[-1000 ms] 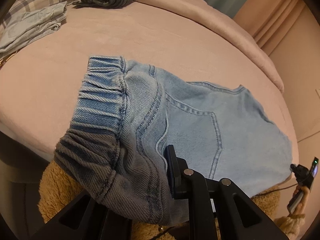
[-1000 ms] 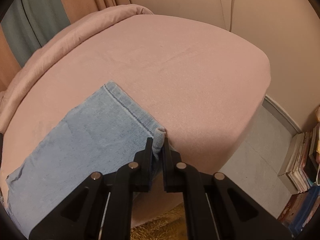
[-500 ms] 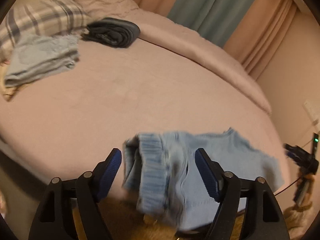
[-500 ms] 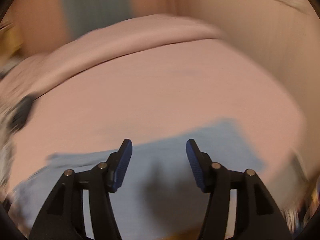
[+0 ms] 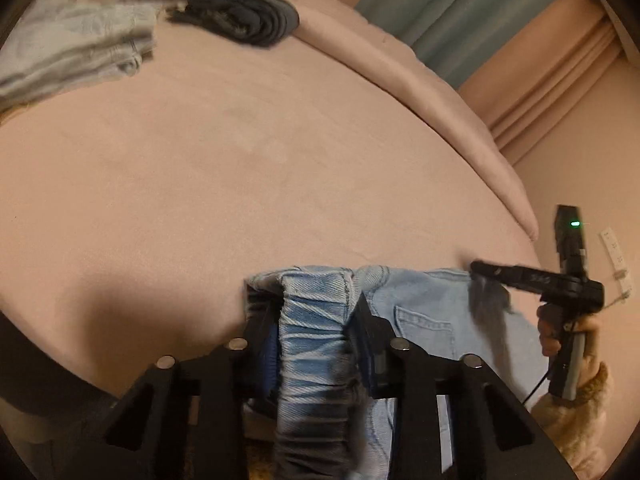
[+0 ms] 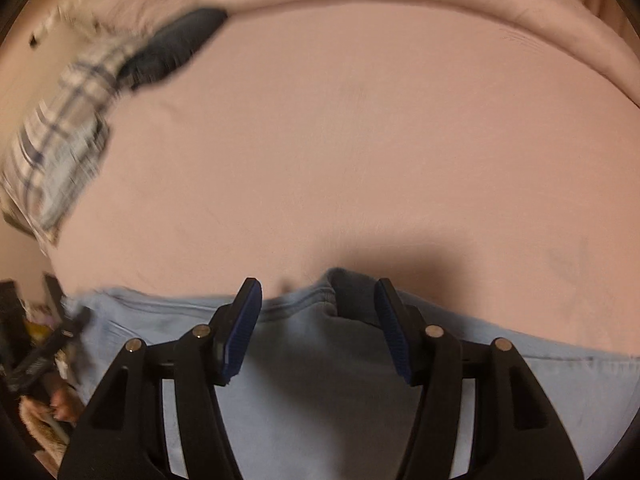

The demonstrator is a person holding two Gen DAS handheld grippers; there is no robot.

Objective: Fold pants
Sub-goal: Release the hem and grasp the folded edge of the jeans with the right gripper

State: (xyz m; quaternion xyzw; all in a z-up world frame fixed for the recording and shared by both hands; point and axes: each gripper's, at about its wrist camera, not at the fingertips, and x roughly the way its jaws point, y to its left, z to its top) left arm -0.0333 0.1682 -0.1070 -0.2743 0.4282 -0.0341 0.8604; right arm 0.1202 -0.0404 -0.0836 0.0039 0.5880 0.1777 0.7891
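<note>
Light blue denim pants (image 5: 424,312) lie at the near edge of a pink bed (image 5: 240,184). My left gripper (image 5: 316,320) is shut on the bunched elastic waistband (image 5: 316,344), which stands up between the fingers. My right gripper (image 6: 318,320) is open over the flat denim (image 6: 316,392), its blue pads (image 6: 244,320) on either side of a small raised fold at the cloth's far edge. In the left wrist view the right gripper (image 5: 492,272) touches the pants' right side, held by a hand.
A folded dark garment (image 5: 244,14) and a folded pale blue garment (image 5: 80,48) lie at the bed's far left by a plaid pillow (image 6: 68,128). A rolled pink blanket (image 5: 440,100) lines the far side. Curtains (image 5: 460,28) hang behind.
Both grippers released the pants and opened half a second ago. My left gripper has since closed on the waistband; my right has swung round and come down open over the cloth.
</note>
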